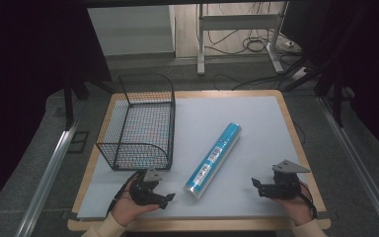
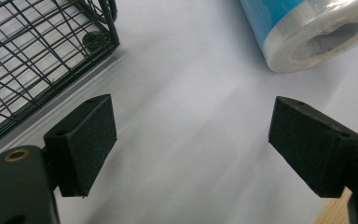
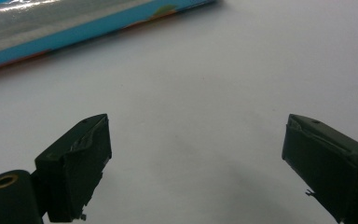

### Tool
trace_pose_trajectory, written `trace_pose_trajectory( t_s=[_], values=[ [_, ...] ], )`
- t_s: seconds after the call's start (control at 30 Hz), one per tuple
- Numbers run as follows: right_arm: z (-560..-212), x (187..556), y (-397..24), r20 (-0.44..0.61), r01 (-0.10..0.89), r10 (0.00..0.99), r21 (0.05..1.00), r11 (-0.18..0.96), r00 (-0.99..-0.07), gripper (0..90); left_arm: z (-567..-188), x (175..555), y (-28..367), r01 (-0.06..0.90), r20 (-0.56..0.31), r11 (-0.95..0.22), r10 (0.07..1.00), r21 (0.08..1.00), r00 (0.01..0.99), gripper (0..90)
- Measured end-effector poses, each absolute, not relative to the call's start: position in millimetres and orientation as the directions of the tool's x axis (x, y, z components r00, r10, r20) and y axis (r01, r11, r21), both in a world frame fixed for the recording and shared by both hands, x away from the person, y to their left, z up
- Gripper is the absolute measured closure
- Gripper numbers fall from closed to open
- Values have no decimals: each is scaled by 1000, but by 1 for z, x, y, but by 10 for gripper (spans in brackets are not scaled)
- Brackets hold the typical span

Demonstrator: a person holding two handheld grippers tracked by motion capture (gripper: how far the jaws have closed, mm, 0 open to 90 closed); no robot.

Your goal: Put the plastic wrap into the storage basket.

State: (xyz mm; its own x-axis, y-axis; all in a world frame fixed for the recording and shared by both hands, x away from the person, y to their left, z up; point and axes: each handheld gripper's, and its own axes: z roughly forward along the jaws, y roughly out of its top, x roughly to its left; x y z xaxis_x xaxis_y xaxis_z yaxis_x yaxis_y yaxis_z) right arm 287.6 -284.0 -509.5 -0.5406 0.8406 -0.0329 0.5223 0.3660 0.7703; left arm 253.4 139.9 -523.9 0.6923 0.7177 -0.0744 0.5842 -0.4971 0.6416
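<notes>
A long blue roll wrapped in clear film [image 1: 213,159] lies slanted on the white mat [image 1: 256,123], its near end toward the front edge. That near end [image 2: 307,32] appears at the top right of the left gripper view, and its side [image 3: 74,23] runs across the top of the right gripper view. My left gripper [image 1: 165,197] rests low at the front left, just left of the roll's near end, open with nothing between the jaws [image 2: 191,149]. My right gripper [image 1: 255,186] sits at the front right, open and empty [image 3: 196,158], a short way from the roll.
A black wire basket [image 1: 140,123] stands on the mat's left side, its near corner [image 2: 37,51] close to my left gripper. The wooden table edge [image 1: 197,224] runs along the front. Desk legs and cables [image 1: 242,44] lie on the floor beyond.
</notes>
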Motion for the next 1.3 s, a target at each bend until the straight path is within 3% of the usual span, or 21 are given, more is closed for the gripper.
trace_pose_trajectory(
  t_s=[0.83, 1.3],
  values=[
    [-508, 287, -285, 7, 526, 828, 775, 350, -560, 100, -517, 252, 142, 595, -96, -456, 736, 661, 670, 150],
    [-508, 288, -285, 15, 531, 835, 778, 336, -550, 108, -477, 242, 129, 549, -115, -444, 694, 708, 710, 164]
  ],
)
